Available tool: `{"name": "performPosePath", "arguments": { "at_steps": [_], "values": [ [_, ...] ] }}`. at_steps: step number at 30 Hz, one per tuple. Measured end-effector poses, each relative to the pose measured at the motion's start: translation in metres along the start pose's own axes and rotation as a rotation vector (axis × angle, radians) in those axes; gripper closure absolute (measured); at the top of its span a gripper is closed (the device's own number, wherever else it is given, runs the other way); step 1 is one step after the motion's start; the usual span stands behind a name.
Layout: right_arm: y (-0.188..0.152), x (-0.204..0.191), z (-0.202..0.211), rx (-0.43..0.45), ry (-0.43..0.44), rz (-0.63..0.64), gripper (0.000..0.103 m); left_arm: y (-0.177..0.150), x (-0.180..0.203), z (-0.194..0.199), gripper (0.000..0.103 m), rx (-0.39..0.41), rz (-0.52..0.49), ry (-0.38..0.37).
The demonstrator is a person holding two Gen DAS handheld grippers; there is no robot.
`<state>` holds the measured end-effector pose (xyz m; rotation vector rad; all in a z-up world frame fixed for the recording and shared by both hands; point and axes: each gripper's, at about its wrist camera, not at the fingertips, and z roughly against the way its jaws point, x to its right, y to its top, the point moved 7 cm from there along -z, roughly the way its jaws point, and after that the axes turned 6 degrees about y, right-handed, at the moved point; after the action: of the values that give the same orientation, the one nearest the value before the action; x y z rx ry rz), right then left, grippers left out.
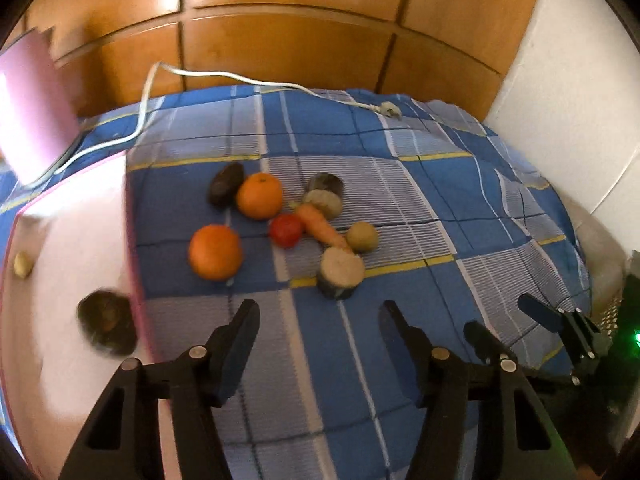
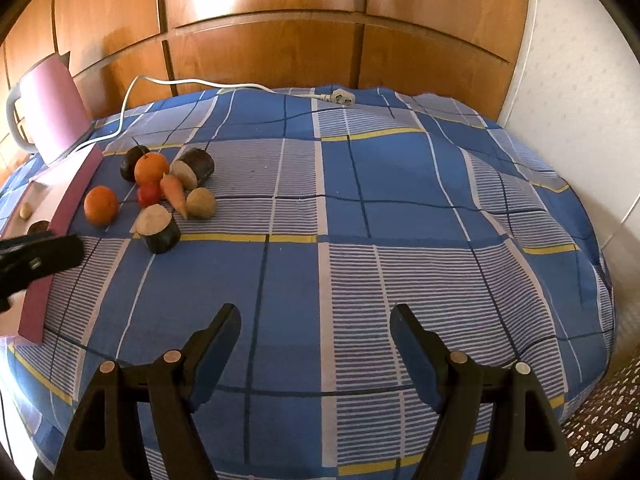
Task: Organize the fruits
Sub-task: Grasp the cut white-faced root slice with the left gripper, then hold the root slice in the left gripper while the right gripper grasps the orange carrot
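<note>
Pink box point(image 1: 132, 240) already holds two pieces; my left fingers point(image 1: 316, 344) hang half open and empty. Next I judge the near orange point(image 1: 215, 252) needs reaching, while my right fingers point(image 2: 316, 344) wait wide, empty.

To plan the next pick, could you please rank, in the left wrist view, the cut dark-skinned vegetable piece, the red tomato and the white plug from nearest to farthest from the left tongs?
1. Cut dark-skinned vegetable piece, just ahead of the left tongs.
2. Red tomato, mid-pile, slightly left.
3. White plug, at the checked cloth's far edge.
</note>
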<state>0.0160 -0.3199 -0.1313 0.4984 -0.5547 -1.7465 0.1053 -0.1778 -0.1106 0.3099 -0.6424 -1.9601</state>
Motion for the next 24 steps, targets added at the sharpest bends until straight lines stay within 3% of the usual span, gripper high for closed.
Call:
{"name": "performPosePath", "arguments": {
  "at_steps": [7,11,16,24],
  "values": [
    [-0.004,0.0,-0.003,-0.006,0.006,0.008,0.025,0.014,0.019,-0.039,0.046,-0.037,-0.075,0.047],
    [-0.01,0.0,-0.008,-0.026,0.017,0.011,0.025,0.012,0.021,-0.063,0.069,-0.07,-0.084,0.059],
    [-0.016,0.004,-0.013,-0.038,0.05,-0.032,0.025,0.004,0.021,-0.054,0.07,-0.039,-0.065,0.025],
    [-0.018,0.005,-0.015,-0.009,0.055,-0.064,0.023,-0.038,0.013,-0.025,0.07,0.002,-0.054,0.033]
  ]
}}
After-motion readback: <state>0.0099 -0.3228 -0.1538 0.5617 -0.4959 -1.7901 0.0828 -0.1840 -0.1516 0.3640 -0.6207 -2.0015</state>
